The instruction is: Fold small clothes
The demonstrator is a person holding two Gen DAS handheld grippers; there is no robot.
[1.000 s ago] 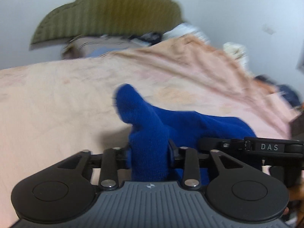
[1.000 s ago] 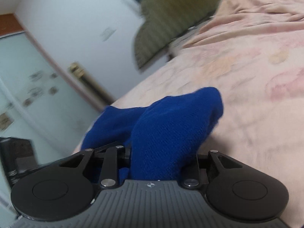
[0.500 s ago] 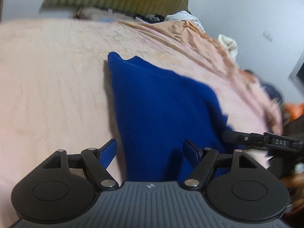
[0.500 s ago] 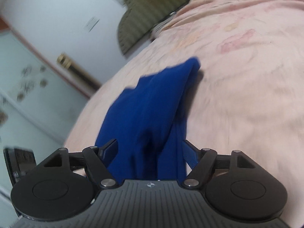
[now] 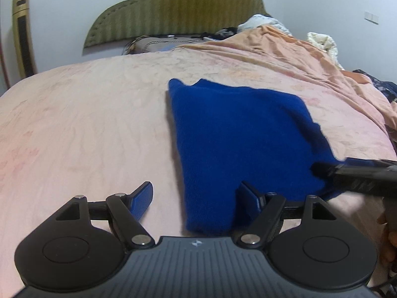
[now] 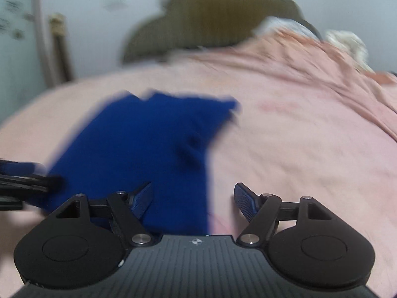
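A small blue knit garment (image 5: 243, 139) lies flat as a folded rectangle on the pink bedspread (image 5: 86, 129). My left gripper (image 5: 197, 198) stands open at its near left corner. The cloth lies loosely between the fingers (image 5: 142, 200) and no pad presses on it. My right gripper (image 6: 193, 201) is at the garment's (image 6: 148, 154) near right corner, jaws opening, with the cloth's edge between them but not gripped. That view is blurred. Each gripper shows in the other's view: the right one (image 5: 359, 173) at the right edge, the left one (image 6: 24, 181) at the left edge.
A green padded headboard (image 5: 173, 10) stands at the far end of the bed. A crumpled orange quilt (image 5: 297, 57) and pale bedding (image 5: 322, 42) pile up at the back right. A gold tower unit (image 5: 23, 34) stands by the left wall. A hand (image 5: 388, 236) shows at the right edge.
Both grippers were shut on the bunched, lifted garment. They have opened and let it go, and it now lies spread flat on the bed. Both grippers drew back to its near edge.
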